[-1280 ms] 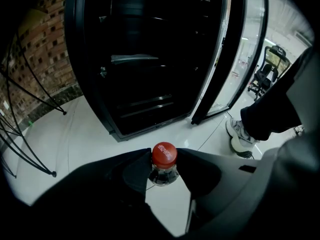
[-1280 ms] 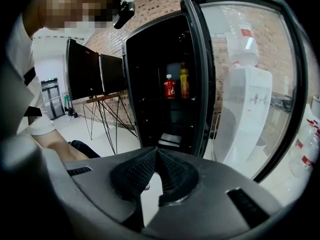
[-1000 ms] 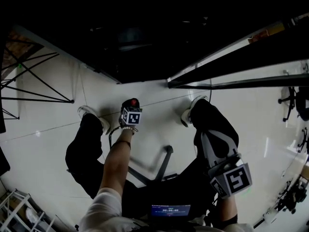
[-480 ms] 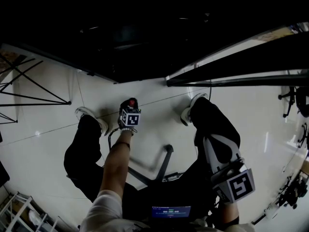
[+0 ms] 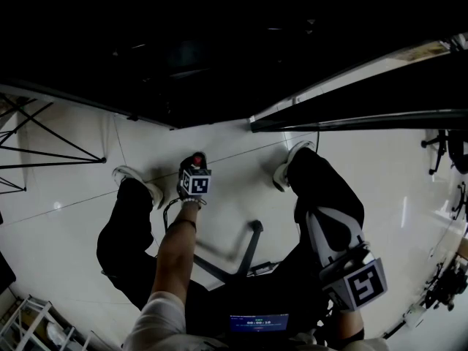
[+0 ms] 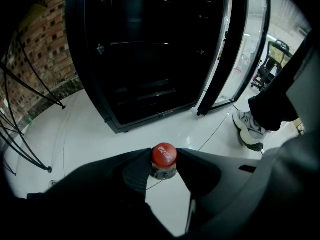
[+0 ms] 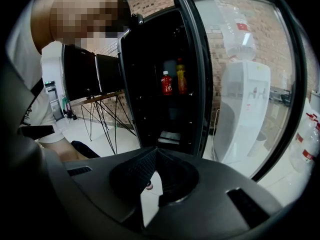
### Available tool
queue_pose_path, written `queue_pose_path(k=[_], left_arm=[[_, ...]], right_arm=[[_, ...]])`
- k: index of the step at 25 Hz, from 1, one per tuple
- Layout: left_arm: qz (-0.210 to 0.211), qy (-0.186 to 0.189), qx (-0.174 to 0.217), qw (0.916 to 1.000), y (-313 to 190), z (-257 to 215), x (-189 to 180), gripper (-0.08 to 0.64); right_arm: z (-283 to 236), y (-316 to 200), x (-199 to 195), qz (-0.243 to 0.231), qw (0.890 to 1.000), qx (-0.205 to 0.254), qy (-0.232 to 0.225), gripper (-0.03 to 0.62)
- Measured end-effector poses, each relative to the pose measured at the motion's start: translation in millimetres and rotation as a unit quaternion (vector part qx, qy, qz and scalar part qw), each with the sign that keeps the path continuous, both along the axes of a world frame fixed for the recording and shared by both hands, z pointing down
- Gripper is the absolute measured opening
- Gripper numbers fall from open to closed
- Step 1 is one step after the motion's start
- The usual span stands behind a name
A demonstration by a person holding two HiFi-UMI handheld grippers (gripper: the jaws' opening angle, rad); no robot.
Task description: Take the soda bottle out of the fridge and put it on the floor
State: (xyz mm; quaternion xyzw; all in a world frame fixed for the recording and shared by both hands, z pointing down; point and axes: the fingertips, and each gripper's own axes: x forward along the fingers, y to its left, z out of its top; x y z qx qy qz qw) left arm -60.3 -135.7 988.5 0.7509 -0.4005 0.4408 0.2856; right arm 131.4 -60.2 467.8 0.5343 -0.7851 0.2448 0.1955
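1. Soda bottle (image 6: 163, 160), red-capped, is grasped at the neck by the left hand-held gripper (image 6: 164, 165), low over the floor (image 6: 95, 129); the fridge (image 6: 150, 49) stands at 12 o'clock.
2. Right hand-held gripper (image 7: 156, 153) is clenched and empty; only its view shows two bottles (image 7: 173, 83) shelved inside.

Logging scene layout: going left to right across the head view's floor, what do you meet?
Black stand legs → left shoe → left hand-held gripper clamping the soda bottle → right shoe → right hand-held gripper → office chair.
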Motion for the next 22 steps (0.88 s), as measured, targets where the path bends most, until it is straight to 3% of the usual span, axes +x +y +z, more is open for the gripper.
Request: queue_pose_path(k=[22], left_arm=[[0.012,-0.028,-0.034,0.999,10.5,11.6,-0.1,0.15]], right_arm=[[3.0,0.7,0.1,-0.001,1.0,-0.007,-0.002,0.015]])
